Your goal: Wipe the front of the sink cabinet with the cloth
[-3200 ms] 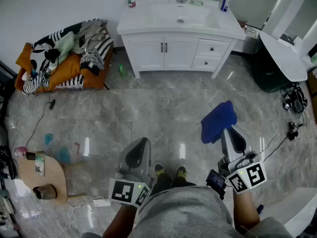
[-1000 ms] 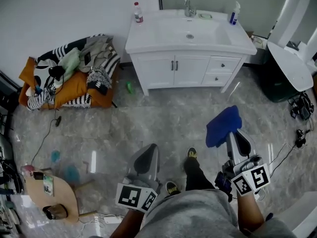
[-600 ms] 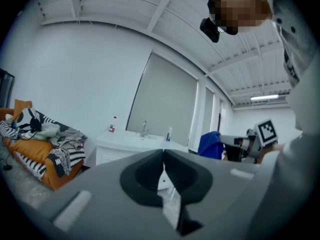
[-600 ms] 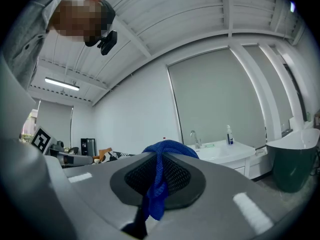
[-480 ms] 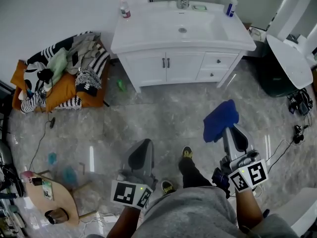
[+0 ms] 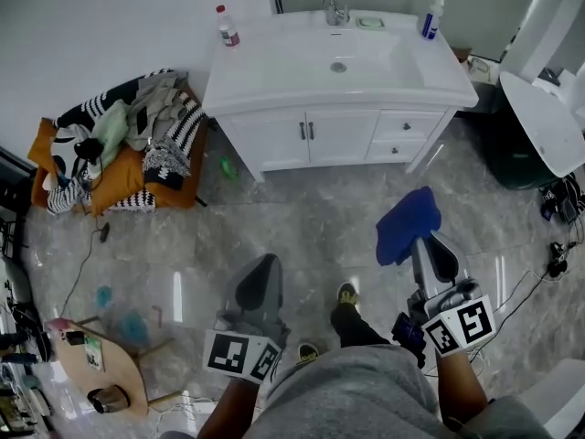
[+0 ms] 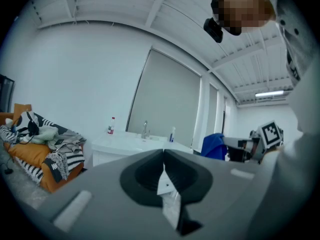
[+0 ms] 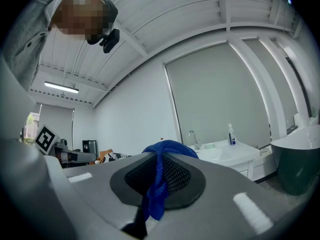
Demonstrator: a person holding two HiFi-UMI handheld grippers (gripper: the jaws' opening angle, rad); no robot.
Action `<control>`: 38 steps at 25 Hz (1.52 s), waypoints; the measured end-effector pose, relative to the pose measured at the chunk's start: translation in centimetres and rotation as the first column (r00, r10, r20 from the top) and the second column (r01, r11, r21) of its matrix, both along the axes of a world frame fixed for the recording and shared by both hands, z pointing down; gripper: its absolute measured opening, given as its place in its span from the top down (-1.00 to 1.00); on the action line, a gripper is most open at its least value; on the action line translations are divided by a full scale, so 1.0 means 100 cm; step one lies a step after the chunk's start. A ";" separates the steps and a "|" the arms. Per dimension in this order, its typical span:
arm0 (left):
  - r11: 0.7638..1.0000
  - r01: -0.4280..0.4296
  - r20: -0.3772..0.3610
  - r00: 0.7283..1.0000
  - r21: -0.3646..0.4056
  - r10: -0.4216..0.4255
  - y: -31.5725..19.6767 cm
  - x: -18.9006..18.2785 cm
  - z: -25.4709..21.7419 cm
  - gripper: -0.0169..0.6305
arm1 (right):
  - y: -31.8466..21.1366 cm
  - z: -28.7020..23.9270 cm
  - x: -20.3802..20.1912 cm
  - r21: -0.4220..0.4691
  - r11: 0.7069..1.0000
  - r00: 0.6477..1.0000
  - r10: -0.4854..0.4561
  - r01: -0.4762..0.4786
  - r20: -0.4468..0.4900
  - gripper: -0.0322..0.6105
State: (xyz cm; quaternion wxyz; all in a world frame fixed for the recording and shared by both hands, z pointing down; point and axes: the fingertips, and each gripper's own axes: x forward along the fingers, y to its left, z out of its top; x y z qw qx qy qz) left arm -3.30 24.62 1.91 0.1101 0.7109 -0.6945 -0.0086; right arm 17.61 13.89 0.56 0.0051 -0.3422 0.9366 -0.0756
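Note:
The white sink cabinet (image 6: 334, 135) stands against the far wall, with two doors and two drawers on its front. It also shows small in the left gripper view as the cabinet (image 7: 107, 154) and in the right gripper view as the cabinet (image 8: 235, 159). My right gripper (image 6: 422, 245) is shut on a blue cloth (image 6: 408, 224), held well short of the cabinet; the cloth (image 8: 159, 184) hangs bunched between the jaws. My left gripper (image 6: 260, 286) is shut with nothing in it, low at the left, over the floor.
A faucet (image 6: 333, 3), a spray bottle (image 6: 430, 18) and a red-capped bottle (image 6: 224, 26) stand on the counter. An orange cushion heaped with clothes (image 6: 119, 158) lies left of the cabinet. A dark bin (image 6: 516, 158) and cables (image 6: 558, 204) sit at right. A small wooden table (image 6: 91, 364) is lower left.
The view has closed in on the cabinet as the person steps forward over the marble floor. Both grippers keep their places in the frame, the right still holding the cloth.

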 end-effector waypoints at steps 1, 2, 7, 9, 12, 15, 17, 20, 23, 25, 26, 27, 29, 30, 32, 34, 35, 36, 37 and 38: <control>1.000 0.003 0.003 1.000 0.000 -0.003 -0.004 0.001 -0.002 0.91 | -0.004 0.000 0.002 0.000 1.000 1.000 -0.003 0.003 0.002 0.81; 1.000 0.006 0.007 1.000 -0.001 -0.006 -0.009 0.002 -0.003 0.91 | -0.009 0.000 0.003 0.001 1.000 1.000 -0.005 0.005 0.005 0.81; 1.000 0.011 0.028 1.000 -0.009 -0.011 -0.033 0.012 -0.009 0.91 | -0.031 -0.004 0.007 0.008 1.000 1.000 -0.029 0.029 0.011 0.81; 1.000 0.009 0.028 1.000 -0.008 -0.009 -0.043 0.019 -0.011 0.91 | -0.040 -0.006 0.012 0.009 0.999 0.999 -0.037 0.036 0.014 0.81; 1.000 0.018 0.032 0.999 -0.008 -0.018 -0.053 0.025 -0.011 0.91 | -0.051 -0.003 0.017 0.007 0.999 0.999 -0.044 0.043 0.027 0.81; 0.999 0.036 0.035 0.999 -0.012 -0.035 -0.057 0.026 -0.009 0.91 | -0.058 0.002 0.020 0.003 0.999 0.998 -0.050 0.050 0.037 0.81; 0.999 0.052 0.043 0.998 -0.009 -0.051 -0.059 0.025 -0.011 0.91 | -0.063 0.004 0.020 0.003 0.998 0.998 -0.057 0.057 0.041 0.81; 0.998 0.063 0.058 0.996 -0.006 -0.062 -0.060 0.026 -0.014 0.91 | -0.069 0.003 0.021 0.005 0.998 0.996 -0.063 0.063 0.055 0.81; 0.998 0.063 0.063 0.996 -0.009 -0.062 -0.064 0.030 -0.014 0.91 | -0.072 0.000 0.025 0.008 0.998 0.996 -0.061 0.061 0.068 0.81; 0.998 0.060 0.069 0.996 -0.005 -0.060 -0.068 0.033 -0.015 0.91 | -0.074 -0.003 0.027 0.010 0.998 0.996 -0.058 0.058 0.074 0.81; 0.998 0.057 0.074 0.996 -0.003 -0.057 -0.069 0.034 -0.016 0.91 | -0.075 -0.004 0.028 0.011 0.998 0.995 -0.057 0.057 0.076 0.81; 0.999 0.053 0.079 0.996 -0.001 -0.052 -0.071 0.036 -0.017 0.91 | -0.077 -0.004 0.029 0.013 0.998 0.995 -0.056 0.055 0.077 0.81; 0.999 0.045 0.081 0.996 0.000 -0.044 -0.075 0.038 -0.017 0.91 | -0.079 -0.005 0.030 0.013 0.998 0.996 -0.055 0.054 0.075 0.81; 0.999 0.042 0.079 0.996 -0.001 -0.042 -0.077 0.038 -0.017 0.91 | -0.080 -0.005 0.030 0.013 0.999 0.996 -0.054 0.053 0.073 0.81; 0.999 0.038 0.073 0.997 -0.002 -0.038 -0.080 0.036 -0.016 0.91 | -0.083 -0.005 0.029 0.011 0.999 0.996 -0.049 0.049 0.071 0.81; 0.999 0.033 0.069 0.997 -0.005 -0.033 -0.082 0.034 -0.014 0.91 | -0.085 -0.003 0.027 0.005 0.999 0.997 -0.041 0.041 0.072 0.81; 0.999 0.031 0.067 0.997 -0.007 -0.031 -0.083 0.032 -0.013 0.91 | -0.086 -0.002 0.025 0.000 0.999 0.997 -0.037 0.038 0.073 0.81; 1.000 0.029 0.064 0.998 -0.009 -0.028 -0.084 0.030 -0.013 0.91 | -0.086 -0.002 0.022 -0.004 0.999 0.997 -0.035 0.035 0.072 0.81; 1.000 0.026 0.060 0.998 -0.010 -0.025 -0.086 0.028 -0.013 0.91 | -0.087 -0.002 0.019 -0.007 0.999 0.997 -0.033 0.033 0.069 0.81; 1.000 0.021 0.054 0.998 -0.010 -0.021 -0.087 0.026 -0.013 0.91 | -0.087 -0.002 0.016 -0.008 0.999 0.998 -0.031 0.031 0.063 0.81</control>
